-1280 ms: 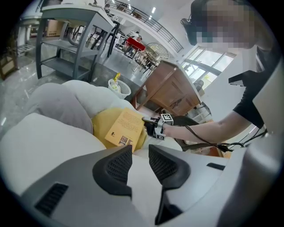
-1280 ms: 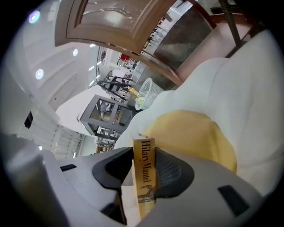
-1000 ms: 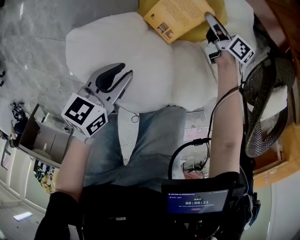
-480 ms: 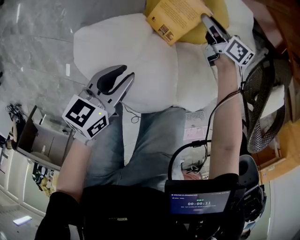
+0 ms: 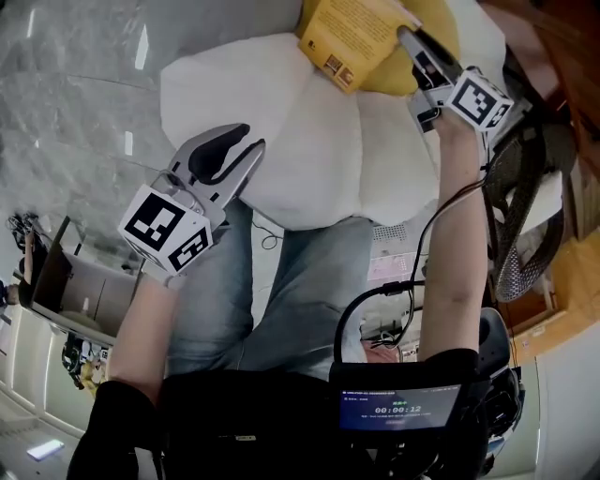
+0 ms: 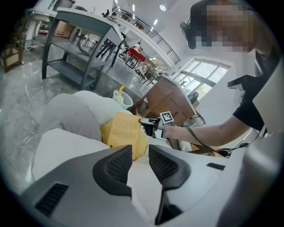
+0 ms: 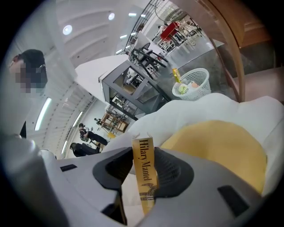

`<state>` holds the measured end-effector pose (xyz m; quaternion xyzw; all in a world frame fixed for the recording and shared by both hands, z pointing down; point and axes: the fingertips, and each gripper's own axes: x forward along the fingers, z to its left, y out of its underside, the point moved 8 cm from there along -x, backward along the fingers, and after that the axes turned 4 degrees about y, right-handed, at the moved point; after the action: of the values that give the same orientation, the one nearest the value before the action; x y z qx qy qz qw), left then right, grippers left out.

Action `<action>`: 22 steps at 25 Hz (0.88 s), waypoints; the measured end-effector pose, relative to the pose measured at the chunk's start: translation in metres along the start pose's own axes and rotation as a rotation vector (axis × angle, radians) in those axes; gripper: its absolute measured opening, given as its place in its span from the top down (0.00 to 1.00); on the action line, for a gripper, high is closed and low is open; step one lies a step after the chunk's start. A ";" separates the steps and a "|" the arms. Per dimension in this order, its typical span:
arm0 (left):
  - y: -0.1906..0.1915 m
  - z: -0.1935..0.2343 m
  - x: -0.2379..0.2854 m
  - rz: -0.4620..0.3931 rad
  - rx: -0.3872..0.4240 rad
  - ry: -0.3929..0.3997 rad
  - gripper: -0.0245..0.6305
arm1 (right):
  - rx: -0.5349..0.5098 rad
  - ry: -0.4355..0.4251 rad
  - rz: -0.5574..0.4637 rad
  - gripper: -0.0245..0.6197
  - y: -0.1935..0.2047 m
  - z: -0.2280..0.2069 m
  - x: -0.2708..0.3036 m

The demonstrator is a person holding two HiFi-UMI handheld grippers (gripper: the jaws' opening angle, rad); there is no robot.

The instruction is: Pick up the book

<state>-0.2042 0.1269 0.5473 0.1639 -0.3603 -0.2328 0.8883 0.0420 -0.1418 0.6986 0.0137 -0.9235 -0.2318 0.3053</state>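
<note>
Your right tongs (image 5: 409, 37) are clamping the book (image 5: 354, 30) by its spine. In the right gripper view the spine is standing upright betw. the two pads, w/ both pressing on it. The book, w/ its yellow-orange cover, is sitting at the top of the head view, printed side facing up. It's over the yellow cushion (image 5: 439, 26), which is lying on the big white cushion (image 5: 309, 141). Can't tell whether the book's lower edge is touching the yellow cushion or hanging just clear of it.

Your left tongs (image 5: 251, 141) are gripping nothing. The jaws are standing a little apart, w/ only white cushion showing thru the gap in the left gripper view. They're hovering over the near-left edge of the white cushion, well apart from the book, pointing toward it & downward.

Your right arm is reaching straight out to the book. Your legs in jeans (image 5: 281, 281) are showing just below the white cushion.
</note>
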 end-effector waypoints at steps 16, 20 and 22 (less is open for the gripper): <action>0.004 0.018 -0.020 -0.031 -0.024 -0.024 0.80 | -0.040 -0.050 0.102 0.70 -0.001 0.029 0.048; 0.006 0.021 -0.024 -0.035 -0.028 -0.029 0.80 | -0.020 -0.063 0.091 0.70 0.006 0.035 0.056; 0.008 0.024 -0.026 -0.036 -0.033 -0.032 0.80 | -0.009 -0.059 0.095 0.69 0.011 0.037 0.062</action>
<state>-0.2351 0.1444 0.5526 0.1521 -0.3674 -0.2573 0.8807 -0.0284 -0.1271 0.7116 -0.0384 -0.9307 -0.2217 0.2885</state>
